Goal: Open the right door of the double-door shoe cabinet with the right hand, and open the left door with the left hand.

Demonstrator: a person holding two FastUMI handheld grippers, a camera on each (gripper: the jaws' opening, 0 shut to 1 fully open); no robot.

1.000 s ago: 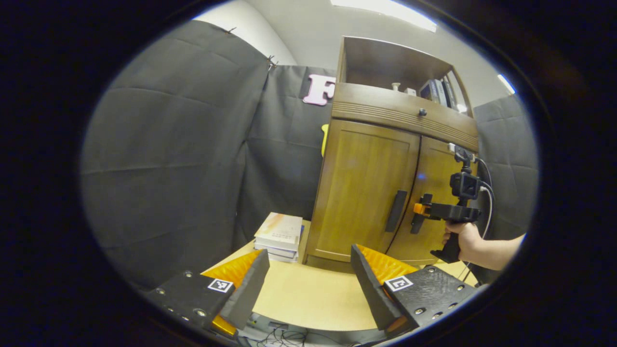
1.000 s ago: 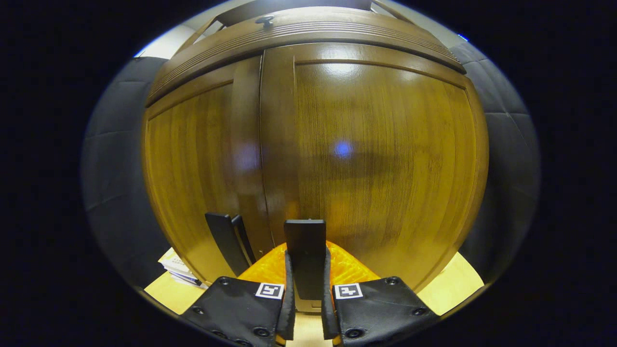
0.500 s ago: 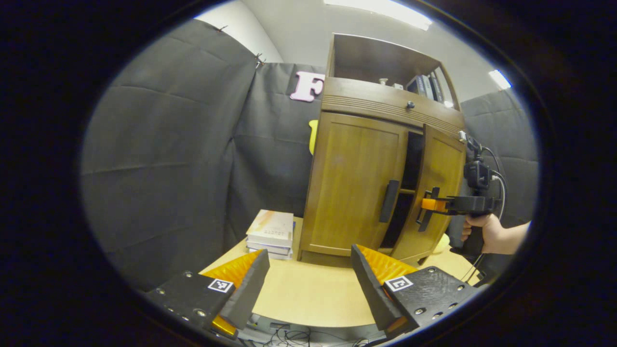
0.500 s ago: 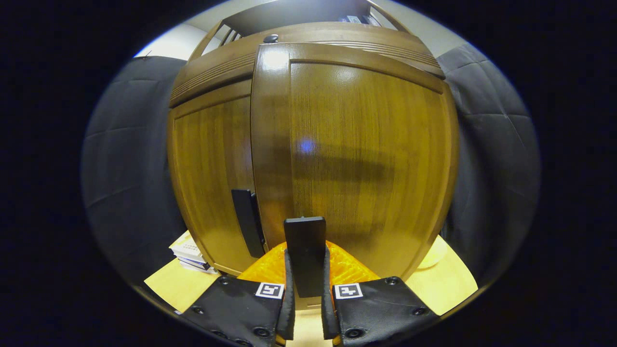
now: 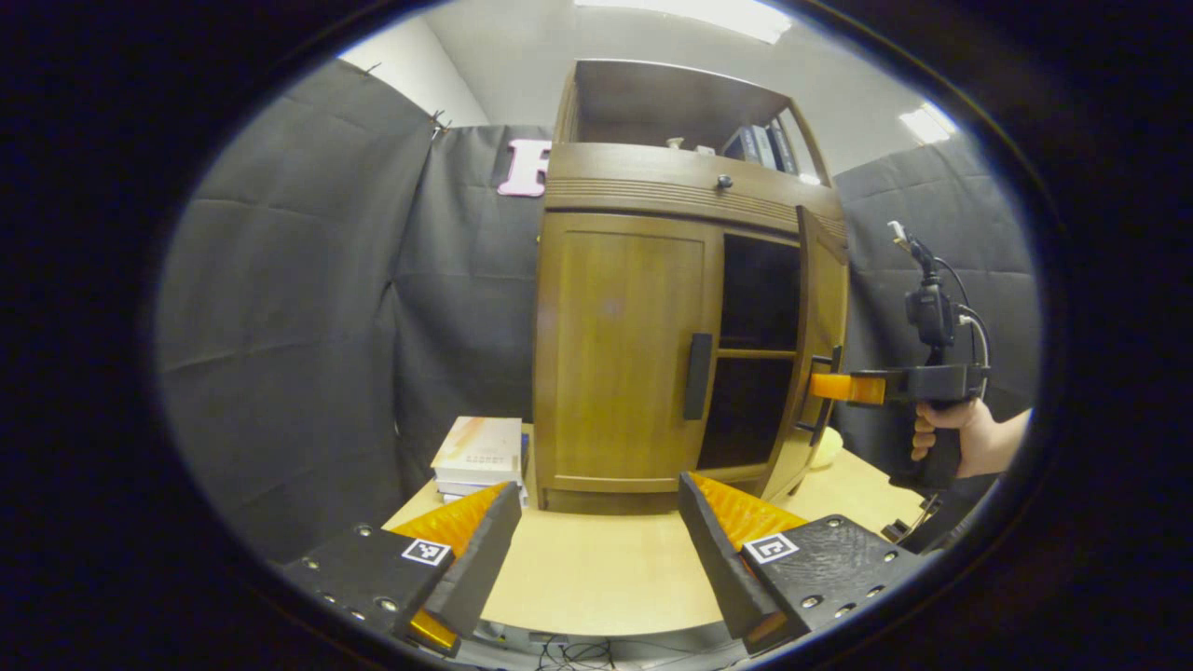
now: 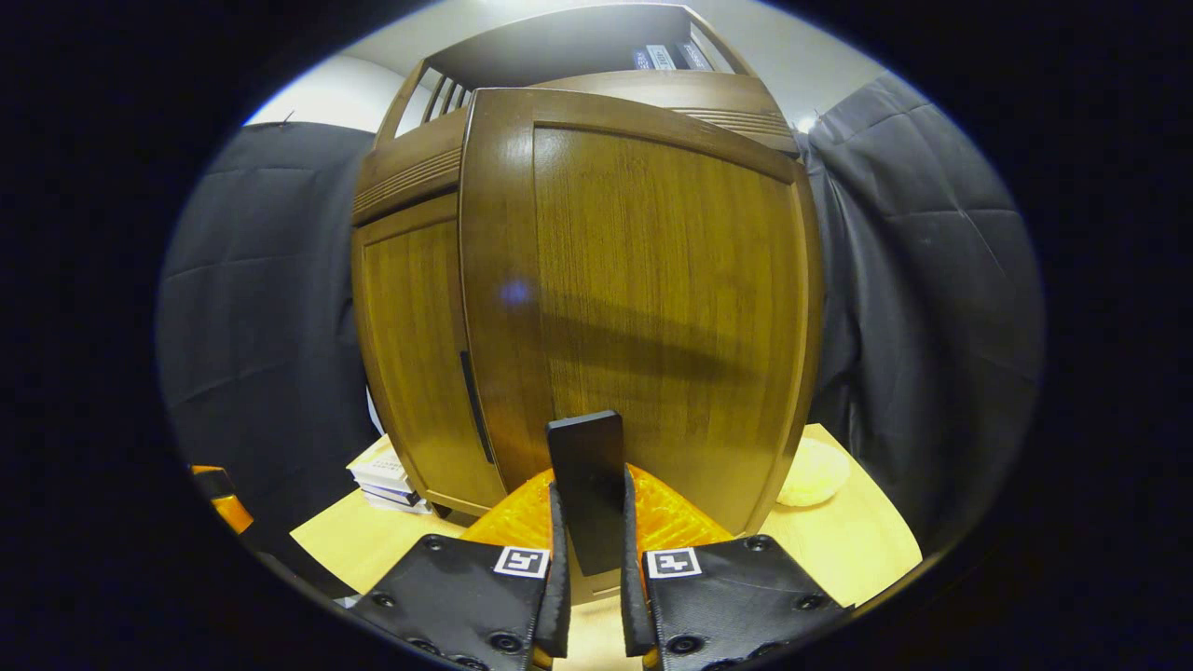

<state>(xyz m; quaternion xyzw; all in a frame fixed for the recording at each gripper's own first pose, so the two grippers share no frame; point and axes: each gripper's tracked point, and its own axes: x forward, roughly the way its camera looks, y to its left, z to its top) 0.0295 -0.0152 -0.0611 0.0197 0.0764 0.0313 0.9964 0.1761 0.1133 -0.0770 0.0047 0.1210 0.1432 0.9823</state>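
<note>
- Right door [image 5: 820,345] swung from shut a second ago to well open now; dark interior with a shelf shows between the two doors in the left gripper view.
- Right gripper [image 6: 589,559] clamped on the right door handle [image 6: 585,485], both fingers pressing its sides; door panel fills the space straight ahead of it.
- In the left gripper view the right gripper [image 5: 843,387] sits far ahead and to the right, held by a hand [image 5: 951,438], at the door's free edge.
- Left gripper [image 5: 596,550] jaws spread wide, holding nothing, hovering over the table [image 5: 596,578], well apart from the shoe cabinet [image 5: 652,186].
- Left door [image 5: 620,354] shut; left door handle [image 5: 697,376] ahead and slightly right of the left gripper.
- Book stack [image 5: 480,452] ahead-left beside the cabinet base.
- Step: right door opening, looks nearly done.
- Next, judged: finish the swing, release; left gripper advances, closes on the left handle, pulls outward along the hinge arc.
</note>
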